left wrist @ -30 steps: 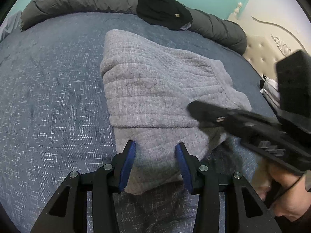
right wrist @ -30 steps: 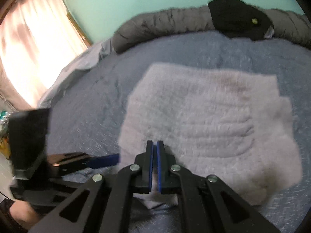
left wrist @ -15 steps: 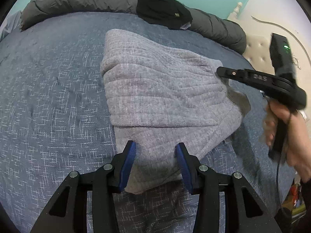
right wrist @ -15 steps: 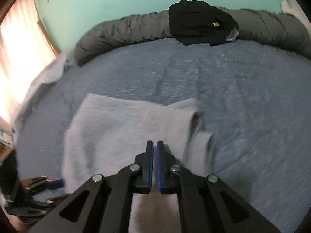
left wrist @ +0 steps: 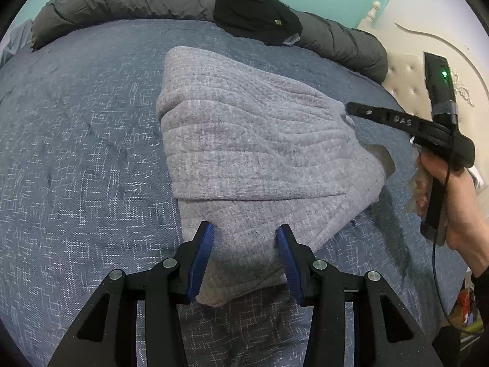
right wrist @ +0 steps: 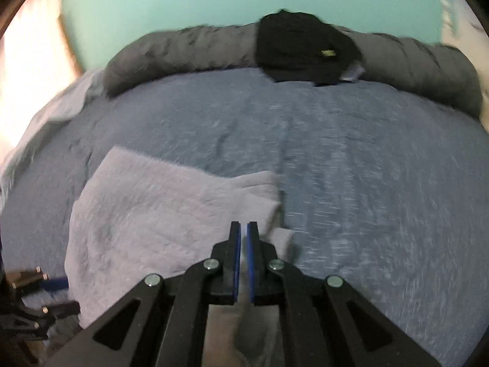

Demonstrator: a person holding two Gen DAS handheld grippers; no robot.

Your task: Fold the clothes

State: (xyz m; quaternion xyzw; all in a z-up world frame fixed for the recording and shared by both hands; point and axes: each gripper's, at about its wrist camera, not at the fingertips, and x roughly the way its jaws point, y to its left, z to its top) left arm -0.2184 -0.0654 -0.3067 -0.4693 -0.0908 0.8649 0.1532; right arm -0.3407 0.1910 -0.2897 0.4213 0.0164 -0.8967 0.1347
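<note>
Straddling the near corner of the grey knit sweater (left wrist: 253,165) at lower centre of the left wrist view, the left gripper (left wrist: 244,241) has its blue pads spread wide, nothing clamped. The right gripper (right wrist: 243,244), held by a hand (left wrist: 452,202) at right, is pinched on the sweater's edge, lifting it off the blue bedspread (left wrist: 76,153). At the top, a black garment (right wrist: 302,49) lies on the rolled grey duvet (right wrist: 183,49)

The left tongs (left wrist: 244,238) stood spread wide at lower centre, while the right tongs (right wrist: 243,244), gripped by a hand (left wrist: 452,202) at the frame's right, were nearly closed.
</note>
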